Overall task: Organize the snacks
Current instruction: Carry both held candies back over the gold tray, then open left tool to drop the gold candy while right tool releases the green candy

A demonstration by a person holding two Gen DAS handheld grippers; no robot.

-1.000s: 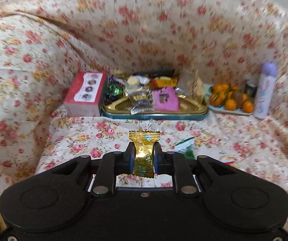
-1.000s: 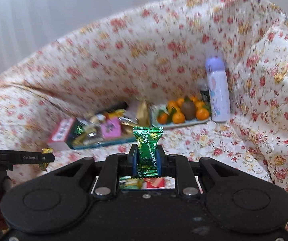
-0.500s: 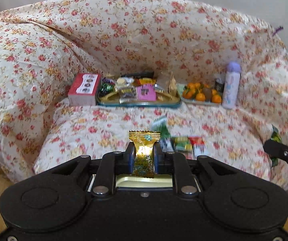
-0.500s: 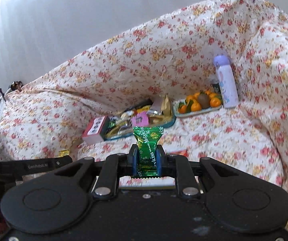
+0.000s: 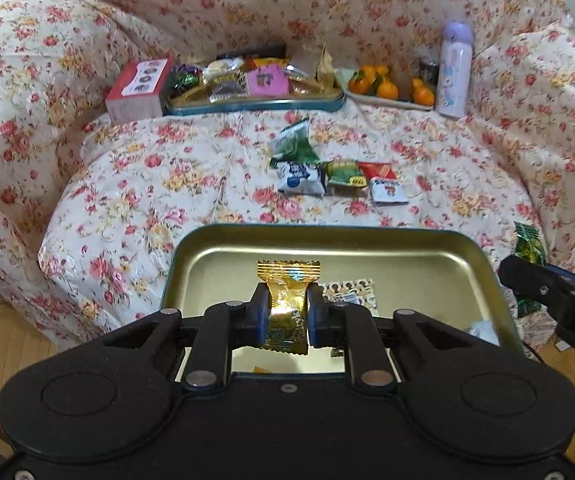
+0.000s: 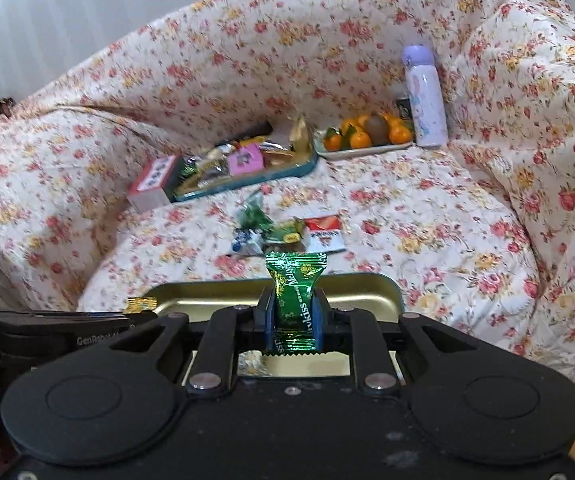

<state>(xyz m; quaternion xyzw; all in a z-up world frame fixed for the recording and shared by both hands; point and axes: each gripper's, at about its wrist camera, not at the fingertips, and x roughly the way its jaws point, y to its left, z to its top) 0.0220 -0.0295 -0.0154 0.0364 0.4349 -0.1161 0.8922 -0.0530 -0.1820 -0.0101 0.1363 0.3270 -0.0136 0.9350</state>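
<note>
A gold candy (image 5: 287,304) is clamped in the left gripper (image 5: 287,314) above the near tin (image 5: 483,264) at the sofa's (image 5: 167,184) front edge. A green candy (image 6: 296,300) is clamped in the right gripper (image 6: 295,316) over the tin's right side.

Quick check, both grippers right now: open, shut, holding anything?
Left gripper: shut on the gold candy, above the near tin tray.
Right gripper: shut on the green candy.

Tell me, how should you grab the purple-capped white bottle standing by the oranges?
Grip the purple-capped white bottle around its smooth middle, coming level from the front. It stands upright against the flowery sofa back, the tray of oranges crowds one side, and its rounded cap looks slippery.
</note>
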